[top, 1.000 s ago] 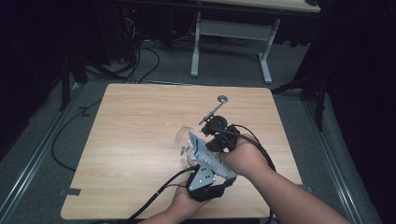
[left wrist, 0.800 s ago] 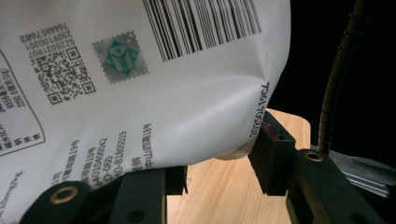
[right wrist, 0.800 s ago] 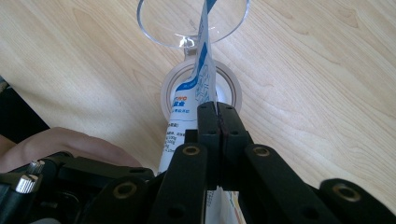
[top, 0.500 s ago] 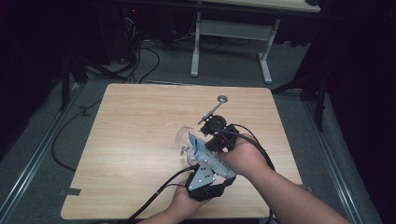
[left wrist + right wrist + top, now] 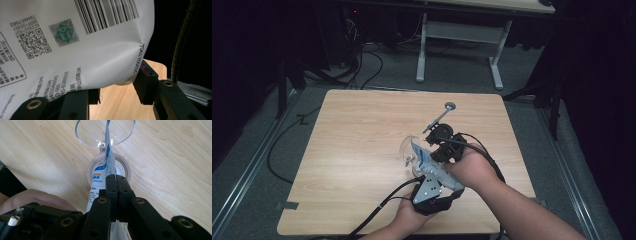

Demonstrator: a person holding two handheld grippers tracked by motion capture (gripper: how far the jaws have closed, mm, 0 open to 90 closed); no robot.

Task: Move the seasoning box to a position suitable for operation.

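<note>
- From the high view, we are seeing both forearms coming in from the bottom and meeting near the middle of the wooden table (image 5: 352, 150). The left gripper (image 5: 424, 167) is pointing up the table, and the right gripper (image 5: 439, 145) is reaching in from the right, with its hand bent over the top. They are holding a white pouch (image 5: 422, 156) between them, right over a clear glass (image 5: 408, 150).
- From the left gripper view, we are looking at the pouch (image 5: 82, 45) up close, with its barcode showing. The two jaws are squeezing its lower part from both sides.
- From the right gripper view, the right gripper (image 5: 116, 185) is pinching the pouch's thin edge (image 5: 108, 167) tight. The pouch is pointing down at the glass (image 5: 100, 135), which is standing on the table (image 5: 170, 165).
</note>
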